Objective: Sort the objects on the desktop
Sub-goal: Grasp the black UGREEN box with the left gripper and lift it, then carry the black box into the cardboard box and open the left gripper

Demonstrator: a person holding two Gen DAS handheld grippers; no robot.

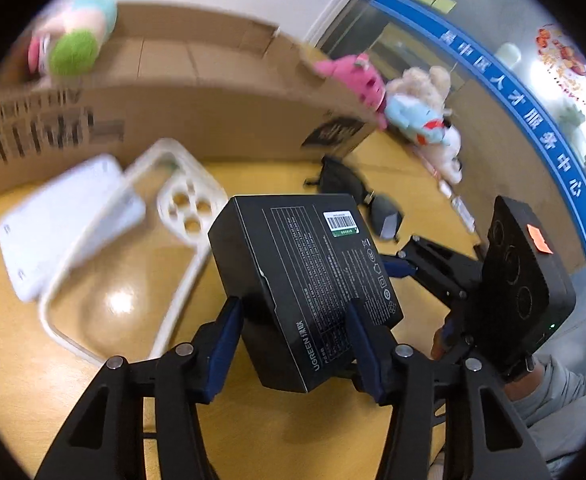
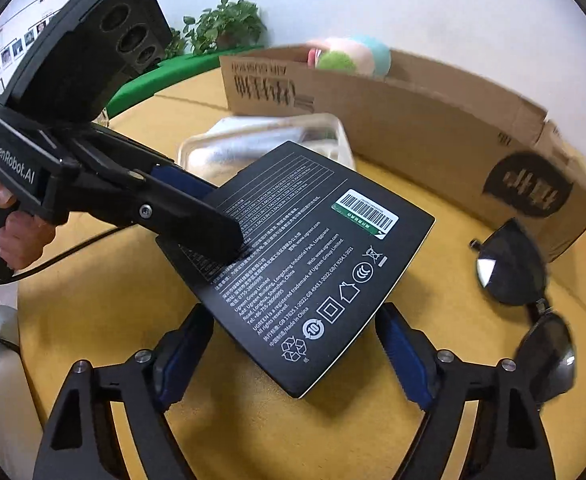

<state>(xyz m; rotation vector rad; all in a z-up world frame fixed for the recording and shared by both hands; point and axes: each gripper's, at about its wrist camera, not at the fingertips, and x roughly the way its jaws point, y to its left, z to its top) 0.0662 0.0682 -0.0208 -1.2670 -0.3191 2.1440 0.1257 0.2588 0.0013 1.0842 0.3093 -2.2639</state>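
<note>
The left gripper (image 1: 293,336) has its 2 blue-padded jaws closed against the sides of a black UGREEN box (image 1: 305,280), pads pressing its near end and holding it tilted above the yellow table (image 1: 21,320). The right gripper (image 2: 293,352) stands with its jaws wide apart on either side of the same box's near corner, the pads clear of the cardboard on both sides, so it grips nothing. In the right wrist view the left gripper's finger lies across the box's printed face, with a person's hand (image 2: 9,224) around its handle. Just beyond the box lie a clear phone case (image 1: 133,248) and a white flat device (image 1: 69,224) overlapping it. A pair of dark sunglasses (image 2: 529,304) rests on the table to the right of the box. Behind everything stands an open cardboard carton (image 1: 197,120) holding a pastel plush toy (image 1: 77,36), and more plush toys (image 1: 417,108) sit beside its right end.
</note>
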